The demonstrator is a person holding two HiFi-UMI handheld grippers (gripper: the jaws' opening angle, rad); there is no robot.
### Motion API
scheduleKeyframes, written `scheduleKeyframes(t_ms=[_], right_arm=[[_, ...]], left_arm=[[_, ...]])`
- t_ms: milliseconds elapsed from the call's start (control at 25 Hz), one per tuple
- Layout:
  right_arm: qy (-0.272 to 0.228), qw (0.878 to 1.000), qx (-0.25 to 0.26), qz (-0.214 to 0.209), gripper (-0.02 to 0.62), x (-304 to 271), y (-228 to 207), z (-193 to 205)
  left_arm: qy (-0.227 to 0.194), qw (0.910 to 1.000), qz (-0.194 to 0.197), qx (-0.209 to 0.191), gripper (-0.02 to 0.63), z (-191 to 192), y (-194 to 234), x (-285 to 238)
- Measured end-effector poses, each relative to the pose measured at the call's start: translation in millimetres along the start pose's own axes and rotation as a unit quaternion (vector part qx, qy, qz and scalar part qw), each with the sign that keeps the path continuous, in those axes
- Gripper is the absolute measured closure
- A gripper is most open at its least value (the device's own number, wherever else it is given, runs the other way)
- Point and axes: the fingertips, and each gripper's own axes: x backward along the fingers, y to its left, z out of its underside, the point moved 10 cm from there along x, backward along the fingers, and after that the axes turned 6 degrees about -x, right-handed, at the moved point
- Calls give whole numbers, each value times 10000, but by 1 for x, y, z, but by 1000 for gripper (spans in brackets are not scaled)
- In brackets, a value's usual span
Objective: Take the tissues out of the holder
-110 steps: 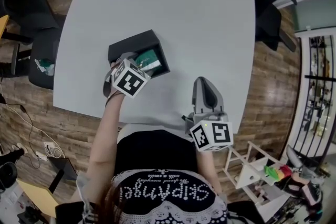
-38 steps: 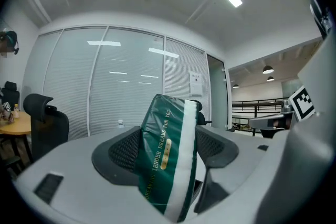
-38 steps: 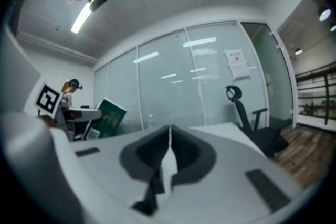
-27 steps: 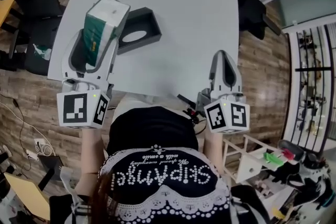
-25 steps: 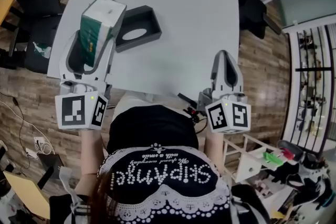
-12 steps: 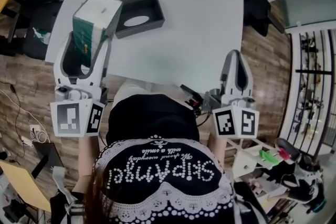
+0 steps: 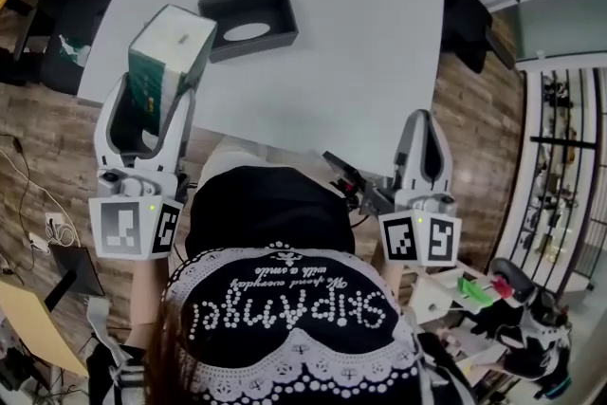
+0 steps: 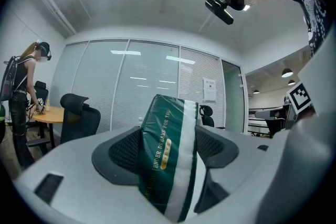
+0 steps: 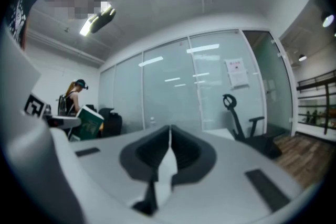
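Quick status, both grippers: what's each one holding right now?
Left gripper: closed on the green tissue pack.
Right gripper: closed, nothing between its jaws.

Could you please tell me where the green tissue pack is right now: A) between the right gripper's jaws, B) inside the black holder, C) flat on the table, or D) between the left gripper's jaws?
D: the left gripper grips both sides of the green tissue pack, clear of the black holder.
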Motion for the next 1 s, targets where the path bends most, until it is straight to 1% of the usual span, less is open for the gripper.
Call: scheduleKeyframes(t_ms=[200,360,560,800,1000], right_arm=[[124,9999,-21,28,561,1,0,5],[221,9997,42,40,560,2,-1,8],[221,9997,55,26,561,-1,-2,7],[226,9997,22,31,561,1,-1,10],[220,9998,-12,36,560,2,1,10]], left_arm=[[124,9997,-75,191,253,10,-2,6],[176,9994,-106,260,253,13,-4,8],[200,9996,-33,197,253,10,-4,5],[86,9998,83,178,253,9,-5,3],[70,9997,160,168,255,8,-7,1]])
